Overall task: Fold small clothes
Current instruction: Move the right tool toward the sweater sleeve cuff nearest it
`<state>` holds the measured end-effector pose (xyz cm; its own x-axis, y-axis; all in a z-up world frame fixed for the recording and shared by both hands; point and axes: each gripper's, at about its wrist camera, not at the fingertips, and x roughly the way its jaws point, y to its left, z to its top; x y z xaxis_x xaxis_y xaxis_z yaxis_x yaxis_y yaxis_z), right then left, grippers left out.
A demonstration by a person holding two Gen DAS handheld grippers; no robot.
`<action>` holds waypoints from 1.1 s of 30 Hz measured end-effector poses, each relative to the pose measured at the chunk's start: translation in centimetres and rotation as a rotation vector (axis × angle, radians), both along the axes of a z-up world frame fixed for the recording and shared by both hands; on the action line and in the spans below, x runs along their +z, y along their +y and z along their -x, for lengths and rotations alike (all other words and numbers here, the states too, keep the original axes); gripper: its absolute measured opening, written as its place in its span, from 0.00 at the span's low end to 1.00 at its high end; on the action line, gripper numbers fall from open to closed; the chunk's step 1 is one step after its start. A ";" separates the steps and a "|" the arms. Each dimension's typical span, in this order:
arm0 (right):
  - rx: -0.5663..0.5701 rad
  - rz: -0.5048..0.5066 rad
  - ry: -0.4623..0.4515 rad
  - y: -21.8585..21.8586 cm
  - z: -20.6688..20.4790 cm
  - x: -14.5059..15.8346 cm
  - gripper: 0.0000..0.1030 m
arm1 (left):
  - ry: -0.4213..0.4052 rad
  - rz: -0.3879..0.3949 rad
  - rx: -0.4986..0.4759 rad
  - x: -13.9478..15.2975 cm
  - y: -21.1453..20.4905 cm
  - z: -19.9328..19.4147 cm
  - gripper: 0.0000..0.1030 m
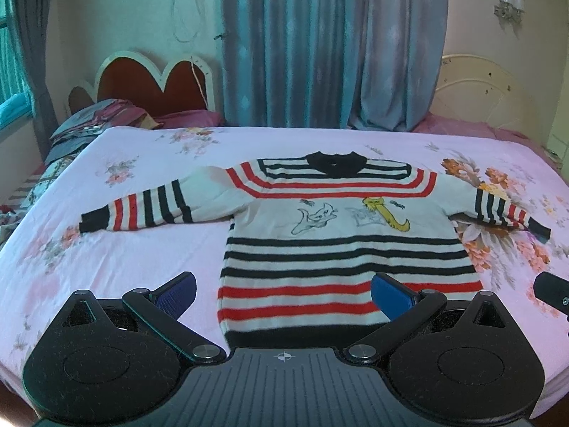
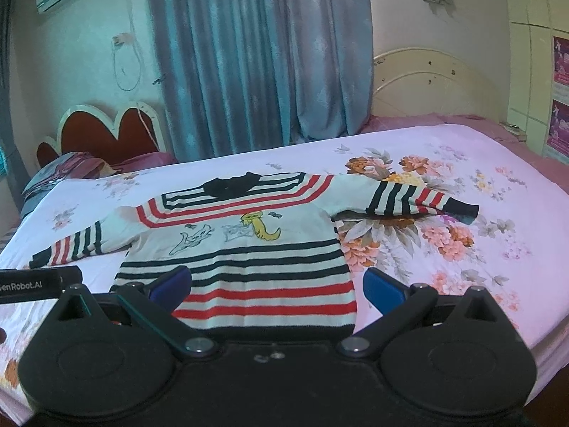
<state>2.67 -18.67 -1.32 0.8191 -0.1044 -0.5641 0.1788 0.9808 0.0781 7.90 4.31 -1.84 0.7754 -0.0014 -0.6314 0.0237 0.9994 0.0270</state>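
- On the bed (image 1: 149,249), across its pink flowered sheet, the sweater (image 1: 341,235) lies flat and face up, neck towards the curtains (image 1: 320,46), hem nearest me, both sleeves stretched out sideways.
- My left gripper (image 1: 282,293) hangs over the hem's left corner with its blue fingers (image 1: 177,293) spread wide, holding nothing.
- My right gripper (image 2: 277,290) hangs over the hem's right corner, likewise wide apart and empty.
- I judge no fold is begun, so a sleeve comes first. I would pinch each cuff (image 1: 93,221) through both layers and carry it across the chest without dragging the body.
- The knit looks thick and soft, so I expect it to slump. A low, slow lift should keep the stripes lined up.
- It is cream with black and red stripes on chest, hem and sleeves, a black collar (image 1: 332,162), and cartoon figures (image 1: 352,217) across the middle.
- The right sleeve (image 2: 409,197) rests on the sheet's big flower print.
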 end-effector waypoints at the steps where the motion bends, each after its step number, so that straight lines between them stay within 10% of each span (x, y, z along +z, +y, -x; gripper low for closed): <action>1: -0.006 0.001 0.000 0.1 -0.3 0.0 0.99 | 0.001 0.000 -0.004 0.0 0.1 -0.5 1.00; 33: -0.158 0.044 -0.009 -3.8 -12.1 -1.3 0.99 | 0.029 0.019 0.012 -2.9 0.4 -14.7 1.00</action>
